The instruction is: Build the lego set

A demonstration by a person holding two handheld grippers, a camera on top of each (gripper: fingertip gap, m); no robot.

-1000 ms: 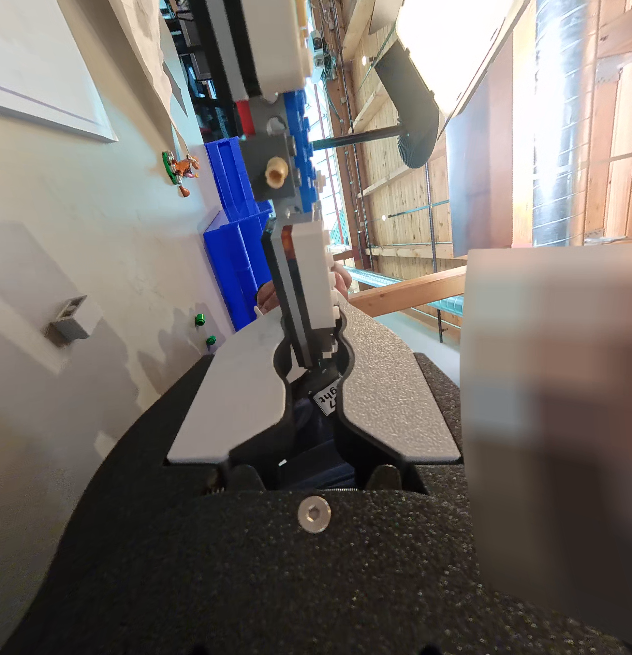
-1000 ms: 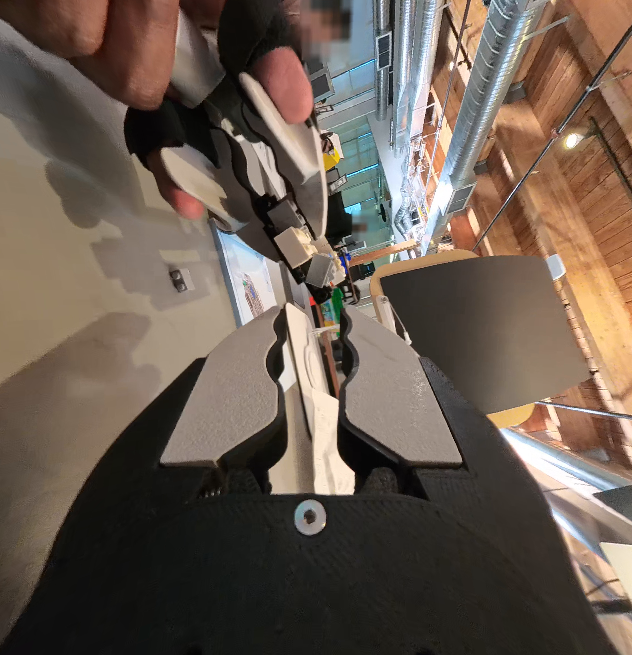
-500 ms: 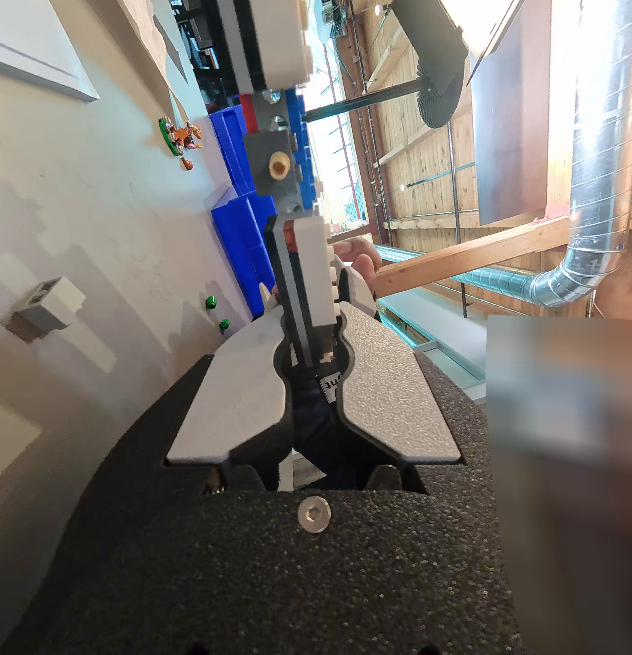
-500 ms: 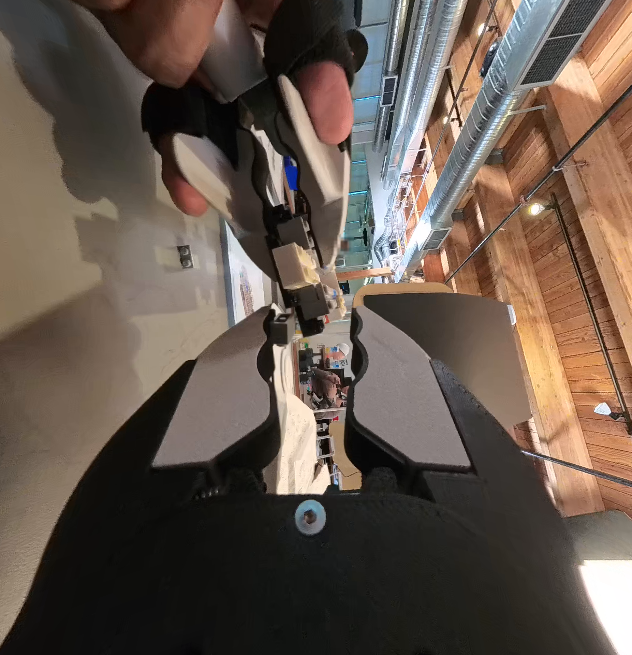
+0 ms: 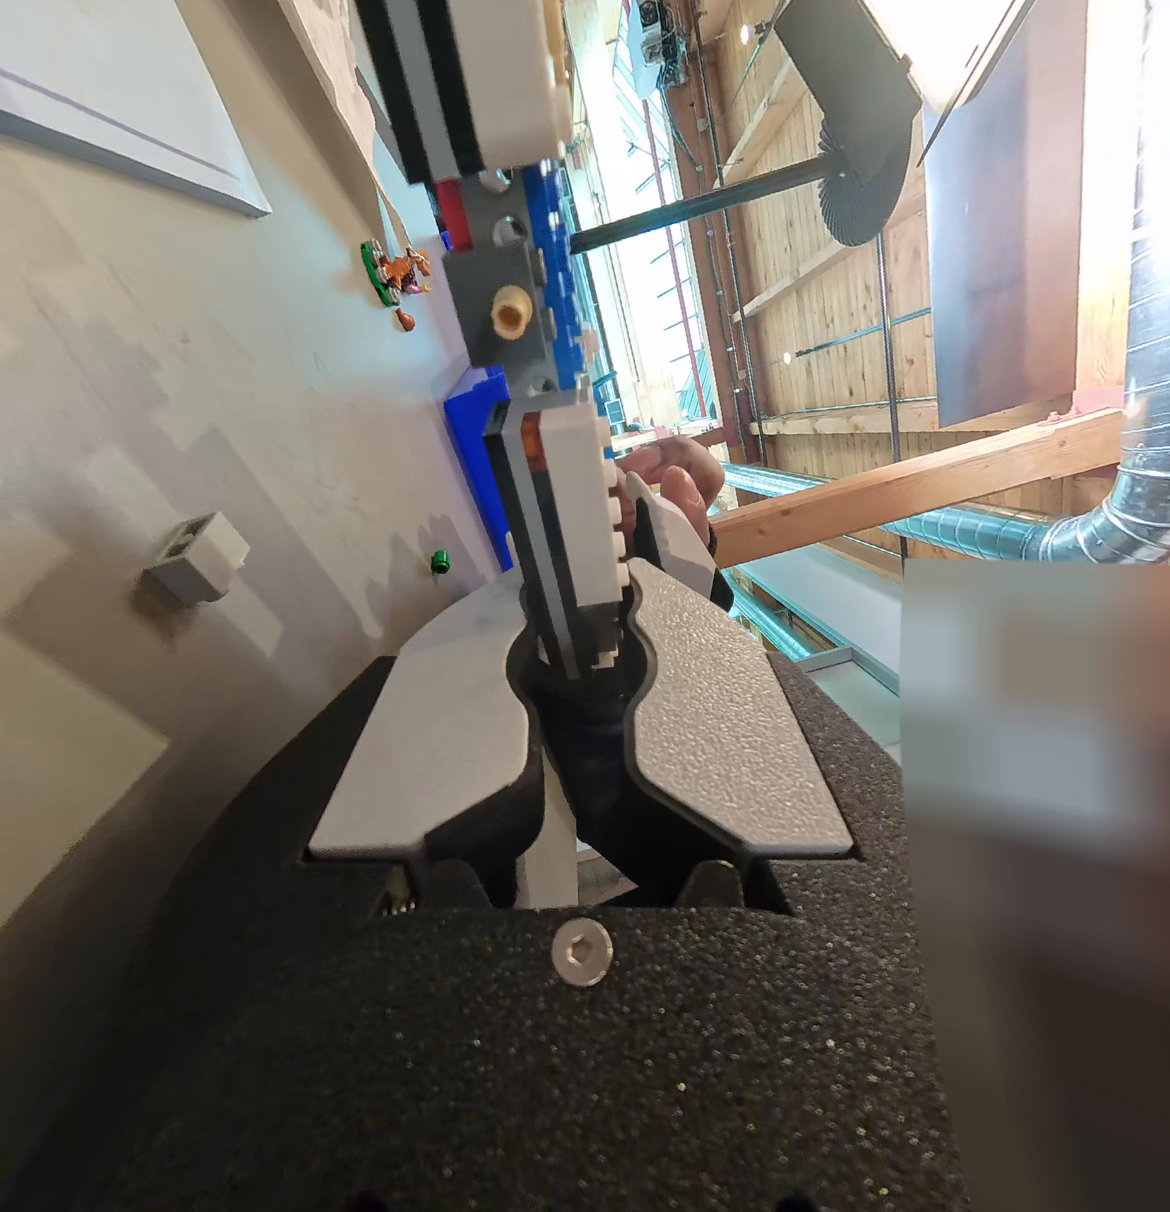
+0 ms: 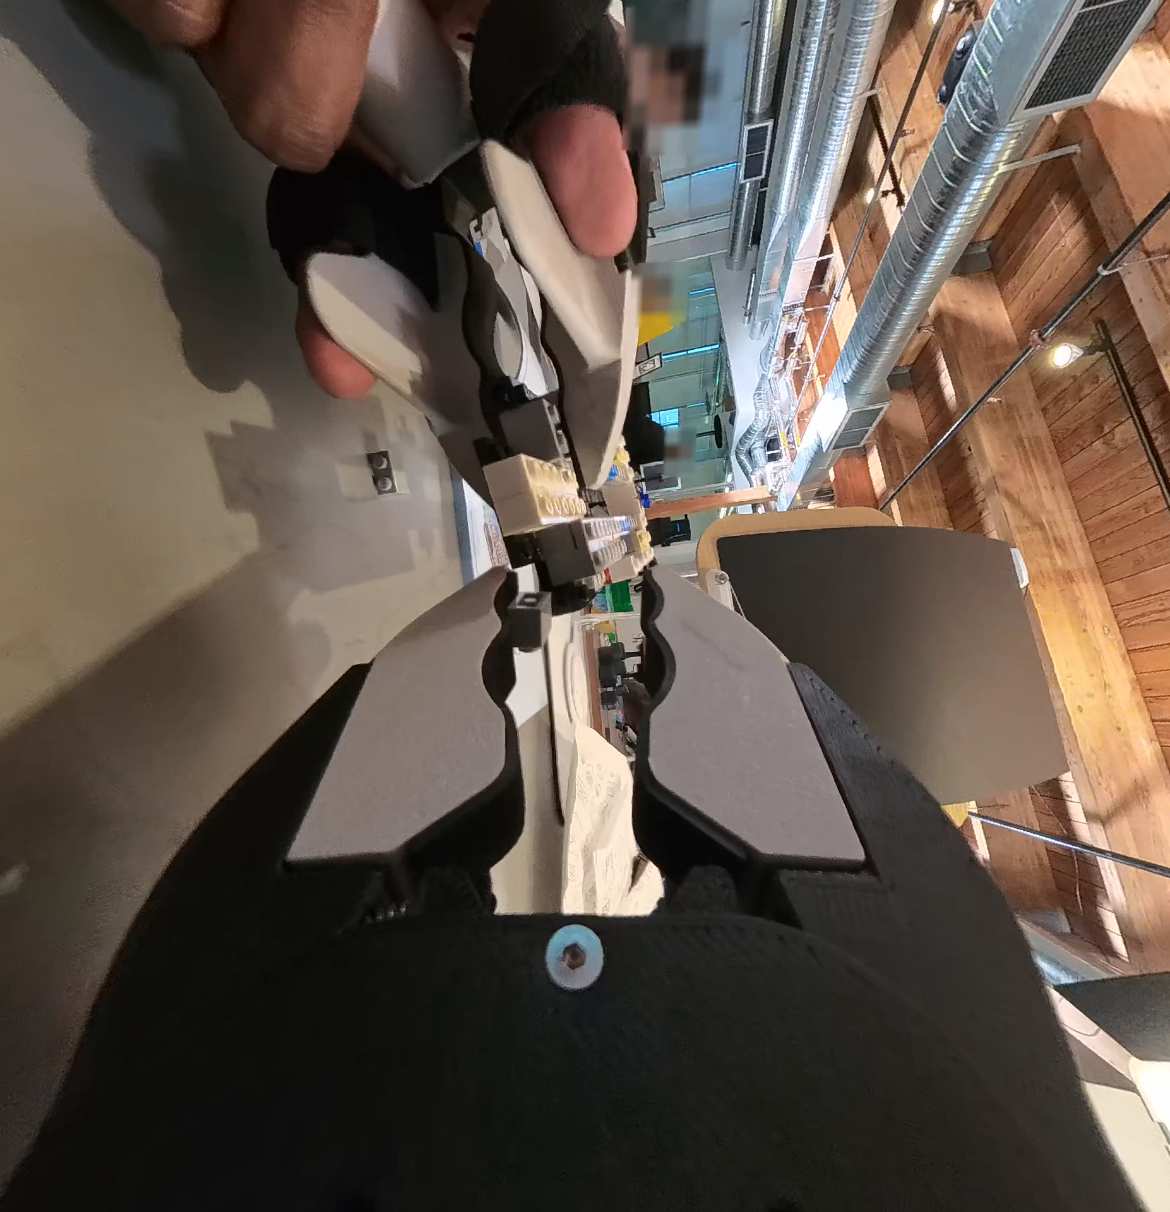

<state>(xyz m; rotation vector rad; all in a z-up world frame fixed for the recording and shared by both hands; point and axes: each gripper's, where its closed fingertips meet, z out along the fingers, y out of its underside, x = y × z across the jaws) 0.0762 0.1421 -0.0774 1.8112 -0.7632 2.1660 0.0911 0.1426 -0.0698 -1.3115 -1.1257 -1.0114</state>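
Left gripper [image 5: 579,629] clamps the brick assembly [image 5: 562,511] steady; right gripper [image 6: 575,610], jaws parted, carries a small black brick [image 6: 528,620] against its left finger only.

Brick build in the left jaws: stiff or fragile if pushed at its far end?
Probably stiff: the brick build is layered white, grey and black plates. Likely fragile at joints: the left gripper clamps only its near end, so a push on the far white block could lever pieces apart. Smooth plastic may slip.
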